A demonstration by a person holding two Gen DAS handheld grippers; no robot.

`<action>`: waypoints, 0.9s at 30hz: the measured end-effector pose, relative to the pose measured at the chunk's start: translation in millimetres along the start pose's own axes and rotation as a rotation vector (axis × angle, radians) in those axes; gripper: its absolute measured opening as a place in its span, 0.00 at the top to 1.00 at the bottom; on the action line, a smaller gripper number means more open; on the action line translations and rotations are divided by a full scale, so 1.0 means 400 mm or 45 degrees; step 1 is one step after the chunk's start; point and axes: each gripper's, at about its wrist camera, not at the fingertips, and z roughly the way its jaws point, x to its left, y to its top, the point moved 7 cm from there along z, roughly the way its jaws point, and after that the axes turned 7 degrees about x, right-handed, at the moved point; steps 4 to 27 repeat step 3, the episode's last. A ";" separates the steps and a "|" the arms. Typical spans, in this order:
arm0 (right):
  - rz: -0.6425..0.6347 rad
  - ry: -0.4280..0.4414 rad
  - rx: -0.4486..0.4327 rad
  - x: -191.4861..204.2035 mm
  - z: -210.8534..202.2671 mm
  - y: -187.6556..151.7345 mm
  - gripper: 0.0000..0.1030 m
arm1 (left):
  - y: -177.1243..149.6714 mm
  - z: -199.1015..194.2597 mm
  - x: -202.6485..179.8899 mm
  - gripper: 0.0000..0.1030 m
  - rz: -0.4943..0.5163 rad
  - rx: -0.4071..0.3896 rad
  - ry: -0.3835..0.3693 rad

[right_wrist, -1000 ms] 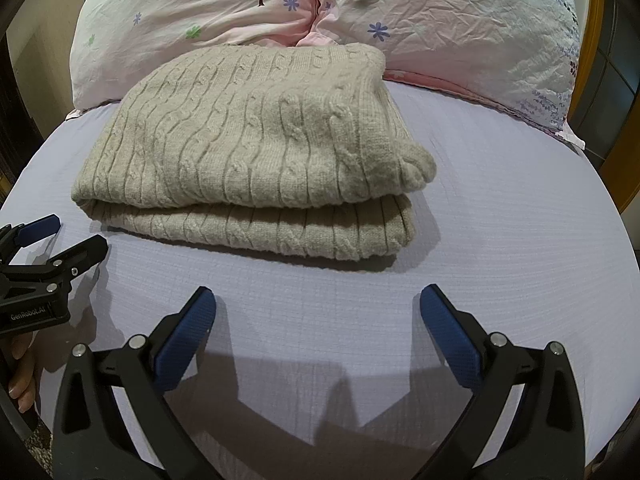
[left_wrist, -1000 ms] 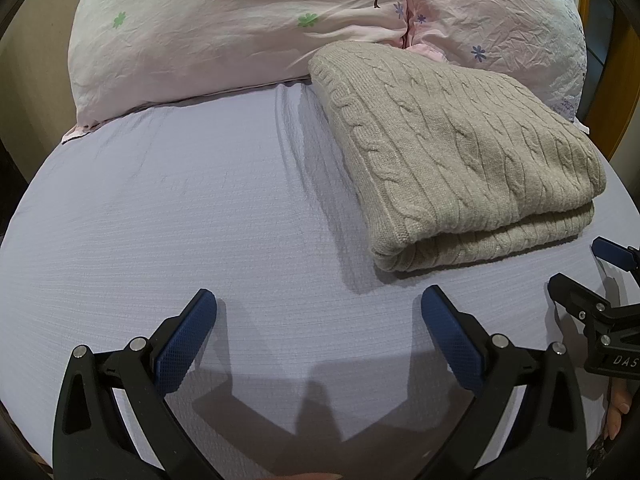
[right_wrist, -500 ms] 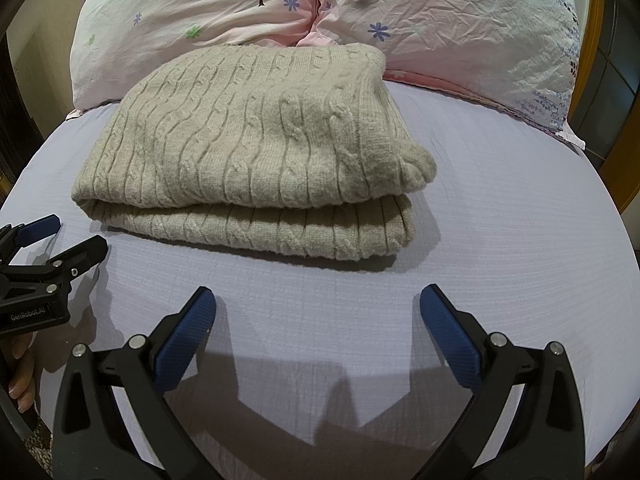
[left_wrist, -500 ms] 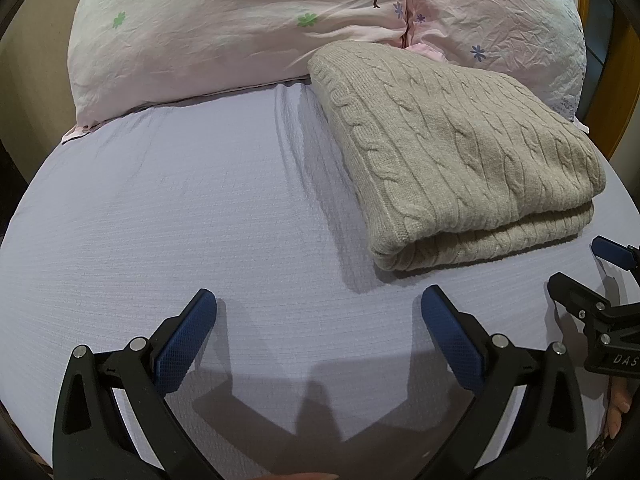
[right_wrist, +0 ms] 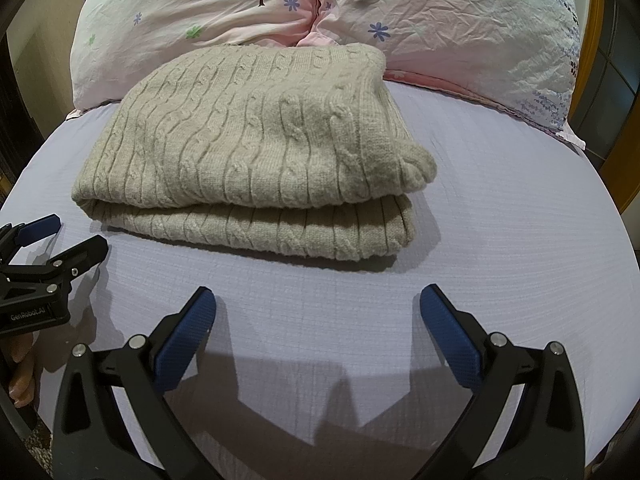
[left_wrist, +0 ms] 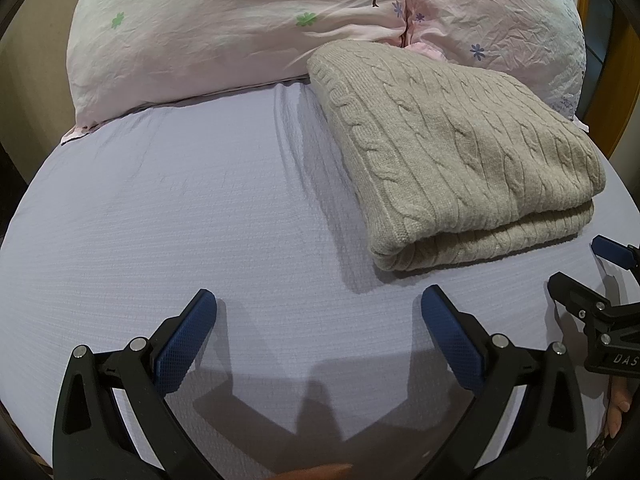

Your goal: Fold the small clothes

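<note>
A beige cable-knit sweater is seen folded on the lavender bedsheet, its far edge against two floral pillows (pink, creased). The left gripper and right gripper are held wide open near the fold, nothing gripped.

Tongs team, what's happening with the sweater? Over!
Left tongs open, empty. Right tongs open, empty. Sweater folded on bed. Nothing blocking.
</note>
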 end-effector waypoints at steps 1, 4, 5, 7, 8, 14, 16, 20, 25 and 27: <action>0.000 0.000 0.000 -0.001 0.001 0.000 0.02 | 0.000 0.000 0.000 0.01 0.000 0.000 0.000; 0.000 0.000 0.000 -0.001 0.001 0.000 0.02 | -0.001 0.000 0.000 0.01 0.000 0.000 0.000; 0.000 0.000 0.000 -0.001 0.001 0.000 0.02 | -0.001 0.000 0.000 0.01 0.000 0.000 0.000; 0.000 0.000 0.000 -0.001 0.001 0.000 0.02 | -0.001 0.000 0.000 0.01 0.000 0.000 0.000; 0.000 0.000 0.000 -0.001 0.001 0.000 0.02 | -0.001 0.000 0.000 0.01 0.000 0.000 0.000; 0.000 0.000 0.000 -0.001 0.001 0.000 0.02 | -0.001 0.000 0.000 0.01 0.000 0.000 0.000; 0.000 0.000 0.000 -0.001 0.001 0.000 0.02 | -0.001 0.000 0.000 0.01 0.000 0.000 0.000; 0.000 0.000 0.000 -0.001 0.001 0.000 0.02 | -0.001 0.000 0.000 0.01 0.000 0.000 0.000; 0.000 0.000 0.000 -0.001 0.001 0.000 0.02 | -0.001 0.000 0.000 0.01 0.000 0.000 0.000; 0.000 0.000 0.000 -0.001 0.001 0.000 0.02 | -0.001 0.000 0.000 0.01 0.000 0.000 0.000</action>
